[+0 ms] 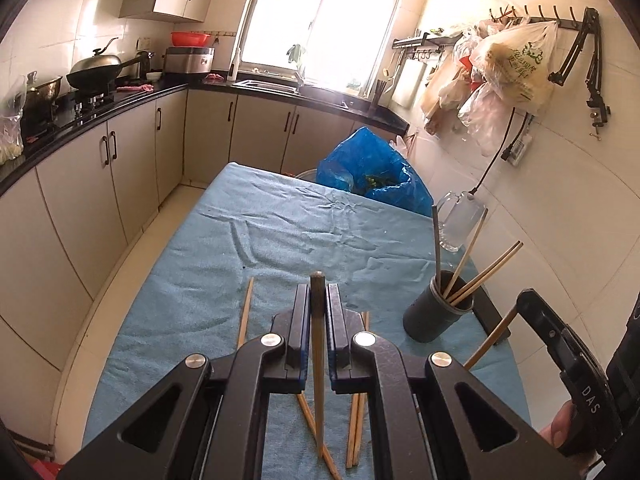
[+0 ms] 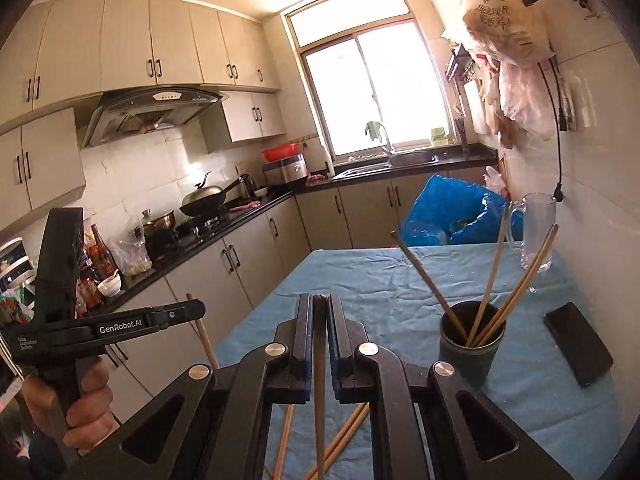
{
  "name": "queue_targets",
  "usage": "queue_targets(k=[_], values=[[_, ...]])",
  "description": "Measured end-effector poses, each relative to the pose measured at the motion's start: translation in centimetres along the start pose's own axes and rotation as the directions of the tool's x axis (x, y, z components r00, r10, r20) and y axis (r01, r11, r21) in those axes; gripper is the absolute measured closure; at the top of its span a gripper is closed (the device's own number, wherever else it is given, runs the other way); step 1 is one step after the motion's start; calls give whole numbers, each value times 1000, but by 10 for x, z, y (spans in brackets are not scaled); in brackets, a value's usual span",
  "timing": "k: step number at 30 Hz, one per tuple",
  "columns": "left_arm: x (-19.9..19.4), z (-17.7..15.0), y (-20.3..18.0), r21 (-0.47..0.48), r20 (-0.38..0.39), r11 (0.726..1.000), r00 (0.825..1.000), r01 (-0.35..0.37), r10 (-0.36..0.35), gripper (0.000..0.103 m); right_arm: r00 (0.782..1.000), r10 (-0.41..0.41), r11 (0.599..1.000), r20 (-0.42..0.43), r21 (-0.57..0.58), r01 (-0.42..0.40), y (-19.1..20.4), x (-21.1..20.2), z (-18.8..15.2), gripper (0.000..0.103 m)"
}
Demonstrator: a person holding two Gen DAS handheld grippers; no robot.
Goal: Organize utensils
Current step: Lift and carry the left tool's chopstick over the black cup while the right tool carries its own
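slim tan chopstick [image 1: 318, 360], dark-tipped

My left gripper [image 1: 319, 292] is matte black, with blue-edged pads on the inner faces of its fingers [image 1: 301, 320] and round silver pivot screws on the angular link arms. My right gripper [image 2: 319, 304] is built the same. Seen from the right camera, the left handle bears white lettering, "GenRobot.AI"; the right handle reads "DAS"

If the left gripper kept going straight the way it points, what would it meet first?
Probably the blue tablecloth. The left gripper, shut on a chopstick, aims down at bare cloth; the dark cup sits off to its right.
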State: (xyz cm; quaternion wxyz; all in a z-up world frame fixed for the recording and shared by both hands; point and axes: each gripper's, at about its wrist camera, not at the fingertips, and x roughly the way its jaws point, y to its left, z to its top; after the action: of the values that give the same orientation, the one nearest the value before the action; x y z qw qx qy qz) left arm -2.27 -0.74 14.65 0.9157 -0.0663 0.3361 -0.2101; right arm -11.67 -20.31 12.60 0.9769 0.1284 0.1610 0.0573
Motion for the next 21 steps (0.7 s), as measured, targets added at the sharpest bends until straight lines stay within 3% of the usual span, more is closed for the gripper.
queue_targets(k=[21], values=[[-13,8,-13,12,24,999,999,32,-32,96,999,-18,999,36,32,17,-17,-19,9,95]])
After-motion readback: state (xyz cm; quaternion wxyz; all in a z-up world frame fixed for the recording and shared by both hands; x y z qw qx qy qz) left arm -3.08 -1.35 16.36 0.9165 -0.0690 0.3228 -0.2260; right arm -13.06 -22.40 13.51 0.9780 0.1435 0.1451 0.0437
